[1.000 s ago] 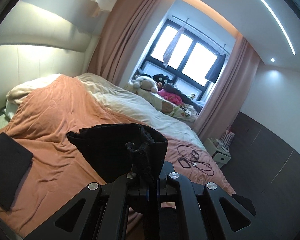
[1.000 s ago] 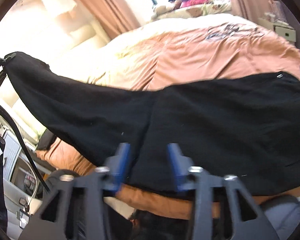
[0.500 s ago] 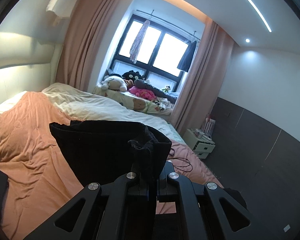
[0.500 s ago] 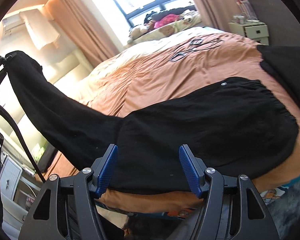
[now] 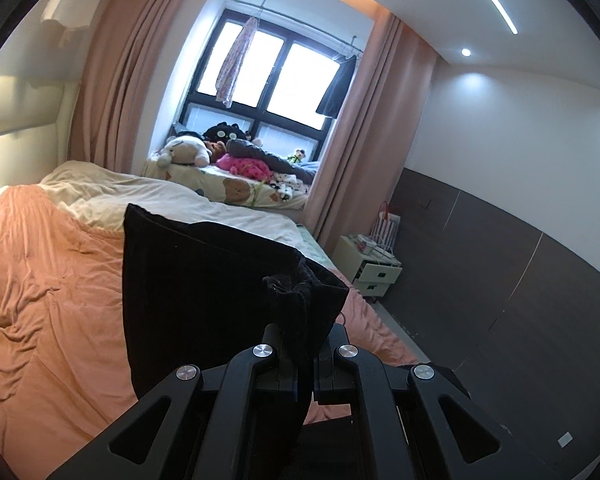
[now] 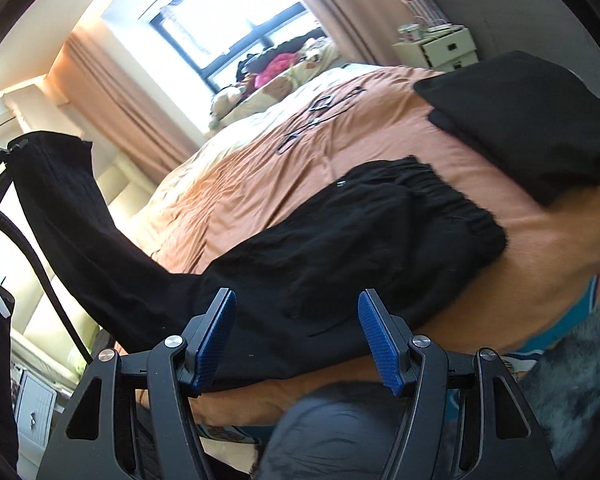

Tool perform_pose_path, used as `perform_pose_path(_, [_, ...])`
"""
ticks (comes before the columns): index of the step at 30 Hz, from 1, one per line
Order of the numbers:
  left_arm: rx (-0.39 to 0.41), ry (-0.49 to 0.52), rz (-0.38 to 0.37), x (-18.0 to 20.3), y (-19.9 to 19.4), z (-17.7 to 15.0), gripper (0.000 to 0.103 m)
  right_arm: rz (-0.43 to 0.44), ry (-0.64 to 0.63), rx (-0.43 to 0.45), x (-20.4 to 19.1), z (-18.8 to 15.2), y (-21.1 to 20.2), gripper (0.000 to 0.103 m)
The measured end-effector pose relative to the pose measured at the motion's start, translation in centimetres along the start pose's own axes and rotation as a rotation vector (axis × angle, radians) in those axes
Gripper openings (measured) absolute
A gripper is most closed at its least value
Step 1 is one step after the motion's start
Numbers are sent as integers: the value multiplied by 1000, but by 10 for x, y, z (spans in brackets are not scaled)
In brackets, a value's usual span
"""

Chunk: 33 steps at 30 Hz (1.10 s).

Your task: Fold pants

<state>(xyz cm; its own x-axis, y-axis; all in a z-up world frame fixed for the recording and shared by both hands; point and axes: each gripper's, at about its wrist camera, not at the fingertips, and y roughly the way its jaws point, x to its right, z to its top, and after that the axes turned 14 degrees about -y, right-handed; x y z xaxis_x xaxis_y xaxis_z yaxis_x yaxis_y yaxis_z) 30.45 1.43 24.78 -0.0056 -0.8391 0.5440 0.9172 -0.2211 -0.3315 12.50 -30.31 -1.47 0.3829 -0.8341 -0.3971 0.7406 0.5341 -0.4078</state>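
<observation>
- the left tool (image 5: 300, 344) is clamped tight on the bunched hem end of the black pants (image 6: 360, 240), holding that leg up off the bed (image 6: 260, 168).
- the right tool (image 6: 296, 334) has its blue pads (image 6: 376, 340) spread apart, gripping nothing, just over the near edge of the pants.
- the waistband end lies flat on the orange blanket (image 5: 48, 300).
- another folded black garment (image 6: 528, 120) sits beside the waistband, not touching.

a home bedroom: bed (image 5: 52, 280), curtains (image 5: 112, 80), nightstand (image 5: 374, 266).
</observation>
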Motion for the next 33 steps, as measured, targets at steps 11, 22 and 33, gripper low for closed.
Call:
perform_pose_path(11, [-123,-2,-45,58,72,-34,4,-24,93,9,41,-14,-5,62])
perform_pose_path(22, [-294,43,-49,98,159,-88,4,-51,173,2,80,-26,-23,62])
perform_pose_path(33, [-420,72,-37,110,225,-147,4,-66,226,-13,113,-35,-23,62])
